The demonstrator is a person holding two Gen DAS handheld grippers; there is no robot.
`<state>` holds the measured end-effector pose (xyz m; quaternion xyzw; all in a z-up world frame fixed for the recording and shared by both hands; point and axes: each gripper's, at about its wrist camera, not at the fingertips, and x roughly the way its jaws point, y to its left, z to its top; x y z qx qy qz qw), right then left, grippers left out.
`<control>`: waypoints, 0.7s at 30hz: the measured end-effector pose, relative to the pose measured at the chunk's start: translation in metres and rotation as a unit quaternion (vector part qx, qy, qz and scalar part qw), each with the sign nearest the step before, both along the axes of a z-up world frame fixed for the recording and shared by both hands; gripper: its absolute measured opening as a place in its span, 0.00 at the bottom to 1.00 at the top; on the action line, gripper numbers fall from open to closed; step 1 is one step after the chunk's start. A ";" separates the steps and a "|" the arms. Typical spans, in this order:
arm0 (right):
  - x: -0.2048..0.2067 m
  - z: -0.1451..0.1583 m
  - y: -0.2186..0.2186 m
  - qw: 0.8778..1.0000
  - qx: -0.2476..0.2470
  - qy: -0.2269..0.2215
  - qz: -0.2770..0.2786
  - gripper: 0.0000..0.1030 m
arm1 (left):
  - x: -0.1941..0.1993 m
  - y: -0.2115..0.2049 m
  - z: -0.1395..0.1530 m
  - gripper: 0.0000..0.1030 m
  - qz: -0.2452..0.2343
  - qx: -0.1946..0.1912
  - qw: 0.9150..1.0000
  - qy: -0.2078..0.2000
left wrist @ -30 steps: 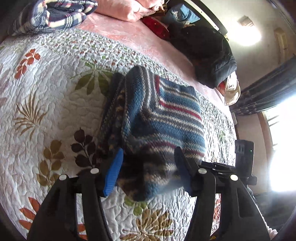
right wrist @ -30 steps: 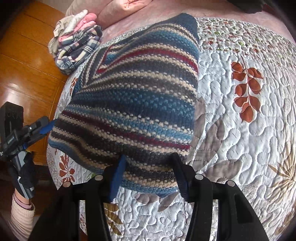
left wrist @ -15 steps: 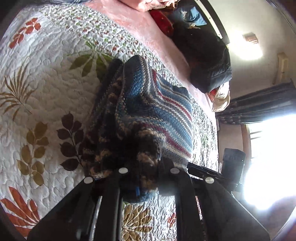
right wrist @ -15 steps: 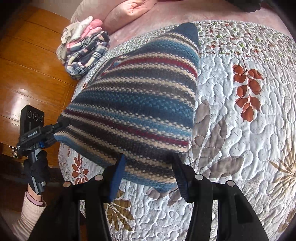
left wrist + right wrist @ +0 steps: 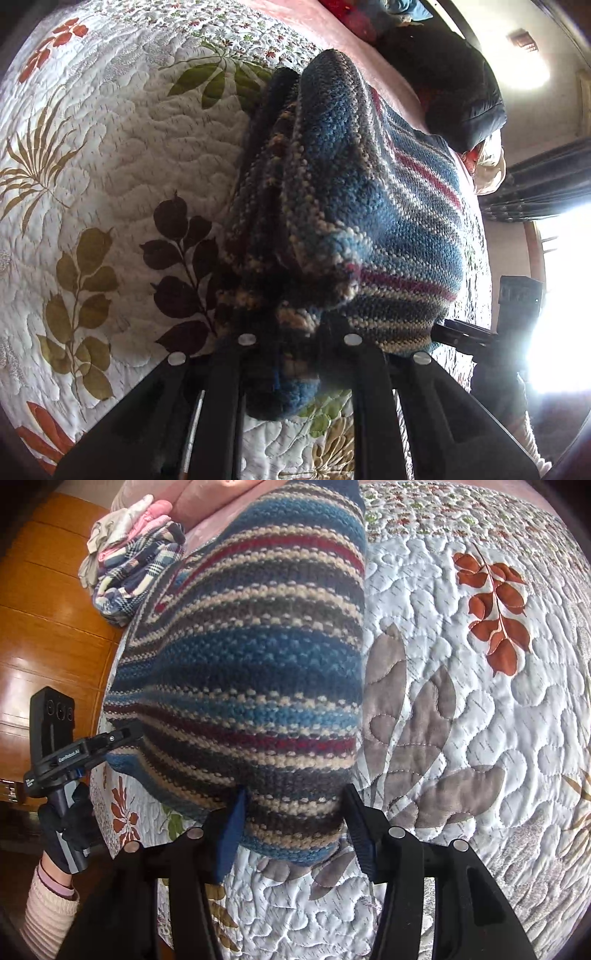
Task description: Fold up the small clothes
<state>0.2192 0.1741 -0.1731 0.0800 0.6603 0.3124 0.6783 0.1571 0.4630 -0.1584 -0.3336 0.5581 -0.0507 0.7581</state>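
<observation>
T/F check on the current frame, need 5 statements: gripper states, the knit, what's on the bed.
1. The left gripper is shut on the striped knit. True.
2. The right gripper is shut on the knit. False: its fingers stand apart either side of the knit's corner, open.
3. The knit lies on a bare wooden table. False: it lies on a quilt printed with leaves.
4. A plaid cloth pile sits beyond the knit, near the quilt's edge, in the right wrist view. True.
5. The hand holding the left gripper is bare. False: it wears a dark glove, with a pale ribbed sleeve below.
</observation>
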 end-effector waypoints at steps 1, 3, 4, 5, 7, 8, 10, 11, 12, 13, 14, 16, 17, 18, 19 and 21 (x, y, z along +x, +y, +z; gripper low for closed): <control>0.000 0.000 -0.002 1.000 0.004 0.001 -0.003 0.52 | 0.000 0.001 0.004 0.19 -0.001 -0.004 1.000 0.002; 0.000 0.004 -0.006 1.000 0.014 0.002 -0.007 0.53 | 0.001 0.001 0.015 0.25 -0.003 -0.003 1.000 0.002; 0.000 0.006 -0.009 1.000 0.021 0.002 -0.009 0.55 | 0.001 0.003 0.023 0.31 -0.005 0.001 1.000 -0.004; 0.001 0.010 -0.011 1.000 0.028 0.001 -0.013 0.55 | 0.002 0.004 0.031 0.37 -0.008 0.007 1.000 -0.013; 0.002 0.016 -0.020 0.999 0.039 -0.004 -0.016 0.55 | 0.008 0.007 0.044 0.44 -0.013 0.025 0.999 -0.023; 0.003 0.018 -0.022 0.999 0.040 -0.006 -0.017 0.55 | 0.012 0.009 0.048 0.44 -0.015 0.027 0.999 -0.027; 0.005 0.019 -0.025 0.999 0.043 -0.008 -0.016 0.55 | 0.021 0.018 0.056 0.44 -0.004 0.025 0.999 -0.036; 0.005 0.020 -0.027 0.999 0.043 -0.009 -0.013 0.55 | 0.025 0.024 0.058 0.46 0.008 0.020 0.999 -0.041; 0.005 0.019 -0.027 0.999 0.042 -0.010 -0.010 0.55 | 0.031 0.029 0.058 0.48 0.020 0.019 0.999 -0.043; 0.005 0.019 -0.026 0.999 0.040 -0.012 -0.007 0.55 | 0.040 0.033 0.058 0.49 0.031 0.022 0.998 -0.040; 0.005 0.018 -0.026 0.999 0.040 -0.012 -0.006 0.55 | 0.053 0.029 0.057 0.49 0.039 0.025 0.998 -0.036; 0.004 0.018 -0.022 0.999 0.043 -0.011 -0.003 0.55 | 0.073 0.031 0.052 0.49 0.046 0.025 0.998 -0.028; 0.004 0.017 -0.022 0.999 0.042 -0.012 -0.002 0.55 | 0.083 0.030 0.049 0.49 0.045 0.027 0.998 -0.022; 0.005 0.017 -0.016 0.999 0.040 -0.013 -0.002 0.55 | 0.093 0.028 0.046 0.49 0.042 0.031 0.998 -0.017; 0.005 0.016 -0.016 0.999 0.039 -0.012 -0.001 0.55 | 0.101 0.025 0.043 0.49 0.040 0.036 0.998 -0.012; 0.006 0.015 -0.016 0.999 0.041 -0.011 -0.001 0.55 | 0.113 0.020 0.037 0.46 0.033 0.037 0.999 -0.006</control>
